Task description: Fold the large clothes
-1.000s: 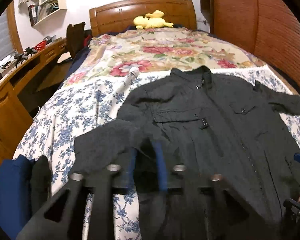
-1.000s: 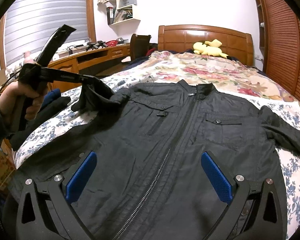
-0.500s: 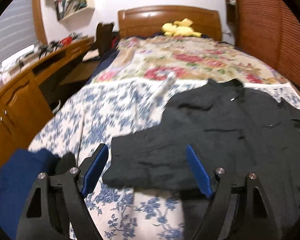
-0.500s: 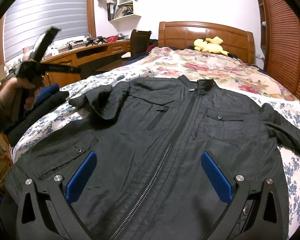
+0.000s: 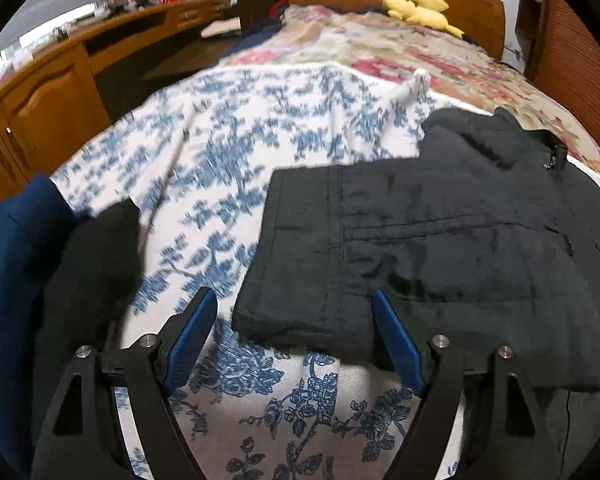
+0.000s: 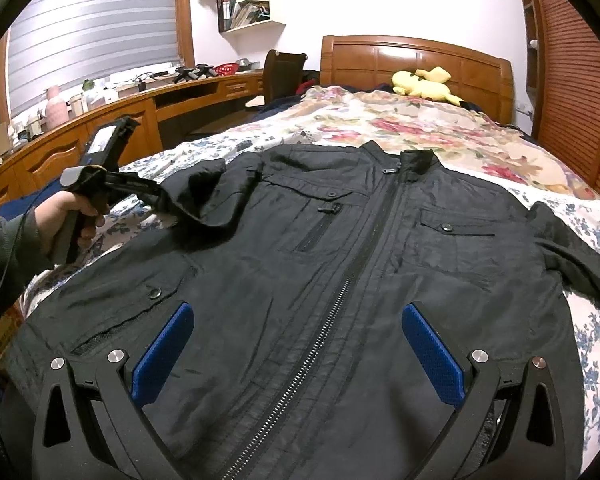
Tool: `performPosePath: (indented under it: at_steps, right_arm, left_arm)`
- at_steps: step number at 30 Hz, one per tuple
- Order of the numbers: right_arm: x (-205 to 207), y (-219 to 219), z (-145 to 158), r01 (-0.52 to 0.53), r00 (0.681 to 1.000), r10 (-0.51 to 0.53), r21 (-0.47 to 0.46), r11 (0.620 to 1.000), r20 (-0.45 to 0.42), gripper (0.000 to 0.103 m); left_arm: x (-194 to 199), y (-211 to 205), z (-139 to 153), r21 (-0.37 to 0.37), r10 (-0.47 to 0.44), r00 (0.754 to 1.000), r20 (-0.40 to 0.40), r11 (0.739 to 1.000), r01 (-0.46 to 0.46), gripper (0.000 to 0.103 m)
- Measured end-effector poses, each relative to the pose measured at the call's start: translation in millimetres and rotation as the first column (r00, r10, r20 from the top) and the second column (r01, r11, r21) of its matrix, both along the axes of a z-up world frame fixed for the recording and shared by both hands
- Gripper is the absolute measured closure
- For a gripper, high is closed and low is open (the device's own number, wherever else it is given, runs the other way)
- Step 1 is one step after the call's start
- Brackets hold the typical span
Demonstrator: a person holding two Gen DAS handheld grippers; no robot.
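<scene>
We see a black jacket (image 6: pixel 340 264) lying front up on the bed (image 5: pixel 236 168), zipped along its centre, with the collar toward the wooden headboard (image 6: pixel 416 60). The bed carries a blue floral sheet under the jacket and a red floral quilt (image 6: pixel 400 128) farther up. The left gripper (image 5: pixel 296 336) has its blue-padded fingers (image 5: pixel 190 330) spread wide and holds nothing; in the left wrist view, the folded sleeve end (image 5: pixel 312 256) lies flat on the sheet, and its lower edge sits between the two fingers without visible contact on the near finger. In the right wrist view, the same left gripper (image 6: pixel 156 196) is held by a hand (image 6: pixel 66 216) at the jacket's left side, with its tips at the sleeve that is folded over the chest; we cannot tell from this view whether the tips touch the cloth. The right gripper (image 6: pixel 296 352) hovers above the lower front of the jacket with its fingers (image 6: pixel 432 352) equally wide apart and empty, one on each side of the zipper (image 6: pixel 332 312). The other sleeve (image 6: pixel 572 248) extends outward on the sheet. A blue garment (image 5: pixel 8 280) and a dark one lie at the bed edge near the left gripper. A yellow plush toy (image 6: pixel 424 82) rests by the headboard, and a wooden desk (image 6: pixel 112 120) runs along the window wall.
</scene>
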State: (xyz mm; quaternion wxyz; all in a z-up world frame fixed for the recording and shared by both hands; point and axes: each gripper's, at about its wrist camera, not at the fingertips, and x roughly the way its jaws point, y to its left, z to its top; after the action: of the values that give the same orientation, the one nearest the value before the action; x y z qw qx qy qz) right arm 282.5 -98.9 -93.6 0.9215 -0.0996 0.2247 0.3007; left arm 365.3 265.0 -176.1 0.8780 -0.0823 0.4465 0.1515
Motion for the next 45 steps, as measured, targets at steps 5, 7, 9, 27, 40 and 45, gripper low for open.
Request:
performPosePath:
  at_steps: [5,7,9,27,40,45]
  right_arm:
    - [1,-3,0,-0.001,1.000,0.001,0.003,1.000,-0.005,0.000]
    - [0,-5,2,0.000,1.000,0.000,0.004,1.000,-0.001,0.000]
    - [-2,-5,3,0.001,1.000,-0.001,0.005,1.000,0.005,0.000]
    - [-15,-41,20,0.022,0.998,-0.025,0.065,0.998,0.050,0.000]
    - [-9,-65,4,0.099,0.995,-0.099,0.050,0.994,0.005,0.001]
    - [-1,-58,0,0.101,0.995,-0.101,0.034,0.994,-0.018,0.001]
  left_arm:
    - [2,2,-9,-0.080,-0.027,1.000,-0.012,0.996,0.026,0.035]
    - [3,-2,-7,-0.100,-0.051,0.999,-0.012,0.994,0.049,0.068]
    - [4,-13,0,-0.033,-0.069,0.997,-0.027,0.997,0.068,0.077]
    - [-52,-180,180,0.216,-0.317,0.920,0.231,0.939,0.269,0.089]
    - [-76,-278,150,0.179,-0.500,0.819,0.280,0.866,0.467,0.089]
    - [-81,-285,130,0.128,-0.505,0.804,0.313,0.861,0.491,0.073]
